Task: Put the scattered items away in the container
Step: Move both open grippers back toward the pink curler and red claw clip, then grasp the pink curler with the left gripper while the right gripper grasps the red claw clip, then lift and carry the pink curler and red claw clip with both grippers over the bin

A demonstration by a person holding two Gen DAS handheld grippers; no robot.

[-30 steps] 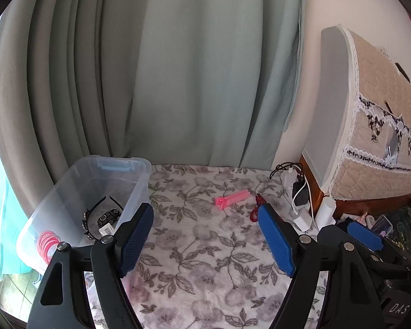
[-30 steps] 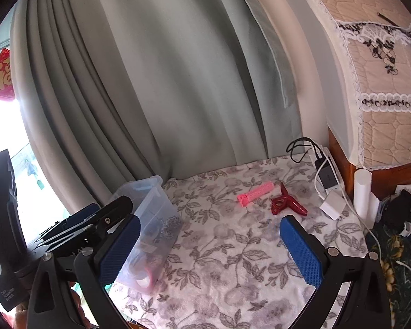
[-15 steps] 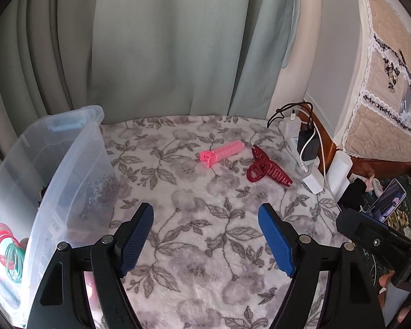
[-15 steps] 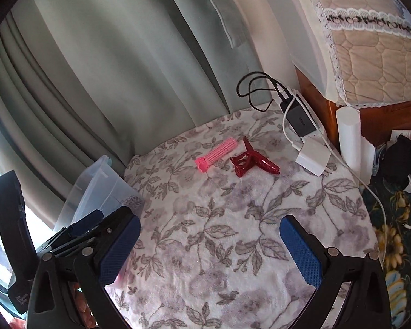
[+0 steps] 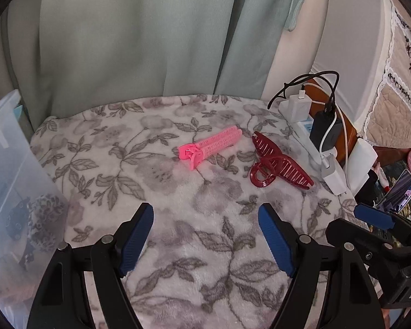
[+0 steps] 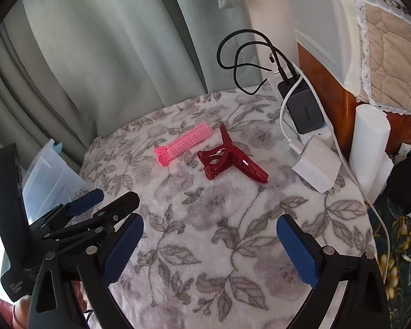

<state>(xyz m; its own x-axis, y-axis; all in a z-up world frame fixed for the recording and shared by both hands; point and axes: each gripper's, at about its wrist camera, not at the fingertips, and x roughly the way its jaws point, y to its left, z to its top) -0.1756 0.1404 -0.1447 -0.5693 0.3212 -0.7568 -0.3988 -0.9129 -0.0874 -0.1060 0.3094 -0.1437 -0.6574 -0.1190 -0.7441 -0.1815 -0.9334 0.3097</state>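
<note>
Left gripper (image 5: 205, 242) hung low over the floral blanket (image 5: 205, 249), blue pads wide apart, nothing between them. Right gripper (image 6: 209, 249) likewise had pads spread wide and held nothing. In the left wrist view the right gripper showed at 4 o'clock; in the right wrist view the left one showed at 8 o'clock.

Pink hair clip (image 5: 209, 146) lay flat on the blanket at 12 o'clock from the left pads, slanted, clasp end nearer the camera. Red claw clip (image 5: 279, 164) lay just beside it at 1 o'clock, not clearly touching. Same pair in the right wrist view: pink hair clip (image 6: 182, 145), red claw clip (image 6: 233, 161), both well ahead of the pads.

Clear plastic bin (image 5: 11, 181) stood at 9 o'clock at the blanket's edge, with dark and leopard-print hair items inside, blurred through the wall. Power strip (image 5: 307, 131) with chargers and cables sat at 2 o'clock. Green curtain (image 5: 150, 33) hung behind.
</note>
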